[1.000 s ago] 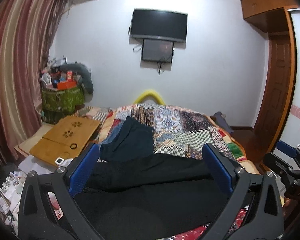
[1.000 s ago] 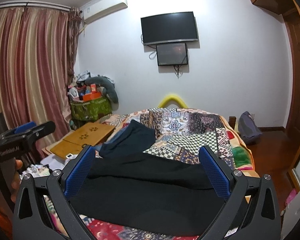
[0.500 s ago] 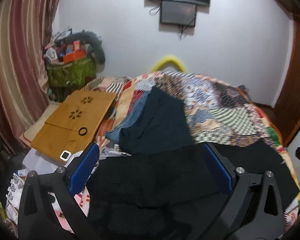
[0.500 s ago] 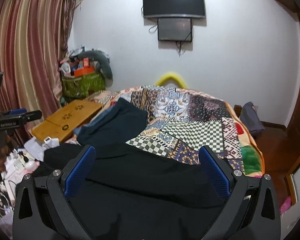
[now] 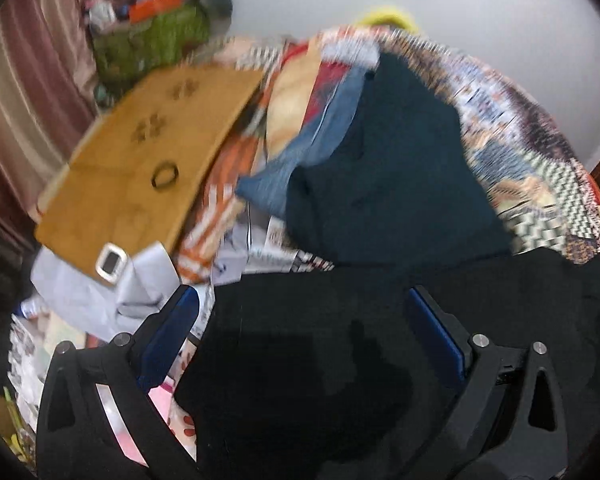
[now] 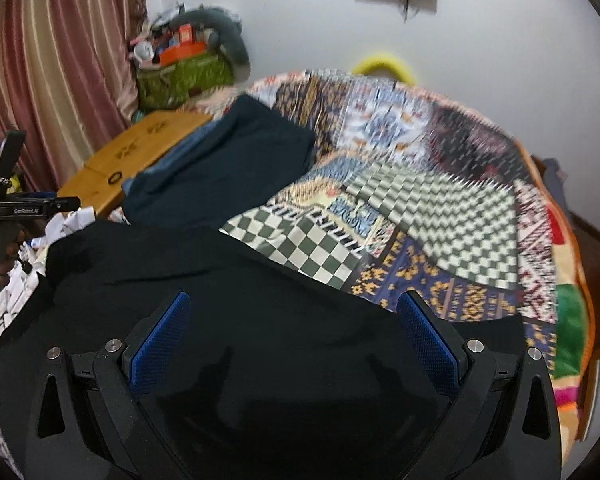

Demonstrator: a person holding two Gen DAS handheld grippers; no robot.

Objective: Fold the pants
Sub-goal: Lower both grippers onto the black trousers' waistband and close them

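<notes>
a: between the fingers of the left claw point(image 5: 300, 336) lies the black pants point(image 5: 340, 340), spread on the bed, and the jaws stand wide with nothing held. the right claw point(image 6: 296, 332) is the same, wide over the pants point(image 6: 240, 300).

b: and further out?

a: ahead of both, a dark teal garment point(image 5: 392, 160) sits on the patchwork quilt point(image 6: 420, 200); left of that, a wooden board point(image 5: 148, 152) carries a black ring point(image 5: 165, 175).

b: what could go wrong?

a: i'd guess a claw could pinch a single layer, or catch the quilt too, since black cloth hides its edges.

b: what's unclear?

a: both views are blurred. the waistband, hems and near edge of the pants are cut off below the claws, so i can't tell how they lie.
</notes>
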